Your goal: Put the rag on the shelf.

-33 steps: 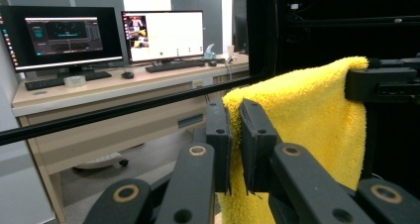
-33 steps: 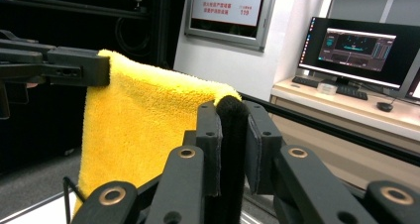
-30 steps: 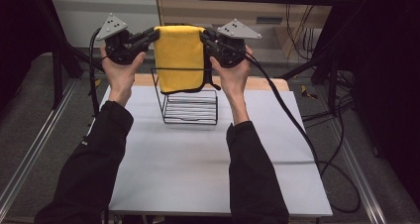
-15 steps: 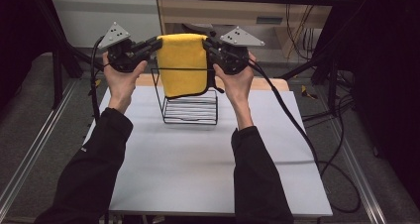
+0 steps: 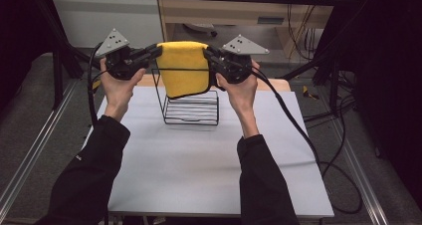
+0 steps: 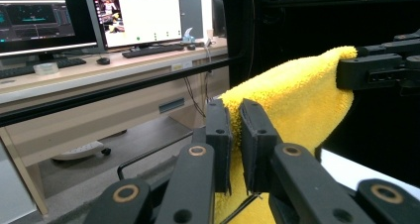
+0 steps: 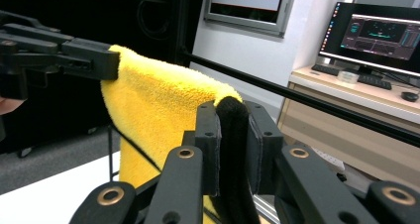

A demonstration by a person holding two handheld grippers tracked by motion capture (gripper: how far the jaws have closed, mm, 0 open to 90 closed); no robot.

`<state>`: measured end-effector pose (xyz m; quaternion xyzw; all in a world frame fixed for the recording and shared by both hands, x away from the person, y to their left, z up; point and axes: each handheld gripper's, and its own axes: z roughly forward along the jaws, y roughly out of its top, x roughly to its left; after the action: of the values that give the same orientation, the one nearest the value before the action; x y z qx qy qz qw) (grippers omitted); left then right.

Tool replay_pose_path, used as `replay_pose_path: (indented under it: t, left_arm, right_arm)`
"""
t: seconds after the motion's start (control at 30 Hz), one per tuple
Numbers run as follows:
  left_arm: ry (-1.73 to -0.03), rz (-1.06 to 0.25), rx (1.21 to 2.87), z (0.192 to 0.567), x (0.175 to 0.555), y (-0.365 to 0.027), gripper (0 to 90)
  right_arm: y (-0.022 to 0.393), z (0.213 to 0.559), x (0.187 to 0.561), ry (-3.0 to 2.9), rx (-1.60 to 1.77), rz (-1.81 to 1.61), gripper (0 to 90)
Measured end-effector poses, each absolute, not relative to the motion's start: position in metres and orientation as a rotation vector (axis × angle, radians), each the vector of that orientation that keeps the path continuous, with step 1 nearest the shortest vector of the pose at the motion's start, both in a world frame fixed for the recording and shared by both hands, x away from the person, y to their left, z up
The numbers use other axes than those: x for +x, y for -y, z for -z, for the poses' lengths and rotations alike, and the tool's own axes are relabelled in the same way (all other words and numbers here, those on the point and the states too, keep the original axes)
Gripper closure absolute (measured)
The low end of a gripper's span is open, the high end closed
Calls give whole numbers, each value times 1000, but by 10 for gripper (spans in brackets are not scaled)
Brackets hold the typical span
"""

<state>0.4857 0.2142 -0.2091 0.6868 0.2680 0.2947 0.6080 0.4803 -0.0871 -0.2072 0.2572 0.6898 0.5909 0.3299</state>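
Both grippers (image 5: 149,53) (image 5: 211,56) raised, fingers (image 6: 218,135) clamped.

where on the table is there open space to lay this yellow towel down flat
The white table is bare between the wire rack and its near edge, between the person's forearms. Strips left and right of the rack are bare too. It is crowded above the rack, where both hand-held grippers hold the yellow towel.

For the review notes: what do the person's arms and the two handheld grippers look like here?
Both forearms wear long black sleeves, hands bare. The left gripper and right gripper are black, each topped by a grey three-cornered plate dotted with small holes. A black cable trails from each. In the gripper views the jaws are flat black blocks on black links with brass-coloured rings at the pivots.
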Motion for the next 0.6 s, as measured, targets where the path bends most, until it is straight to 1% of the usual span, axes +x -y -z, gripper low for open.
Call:
replay_pose_path:
  t: [0.27, 0.6]
  left_arm:
    - [-598, -693, 1585, 201, 482, -211, 832]
    - [-598, -646, 1625, 210, 468, -217, 829]
  right_arm:
    - [91, 207, 474, -1785, 651, -1549, 784]
    - [90, 211, 461, -1824, 639, -1547, 780]
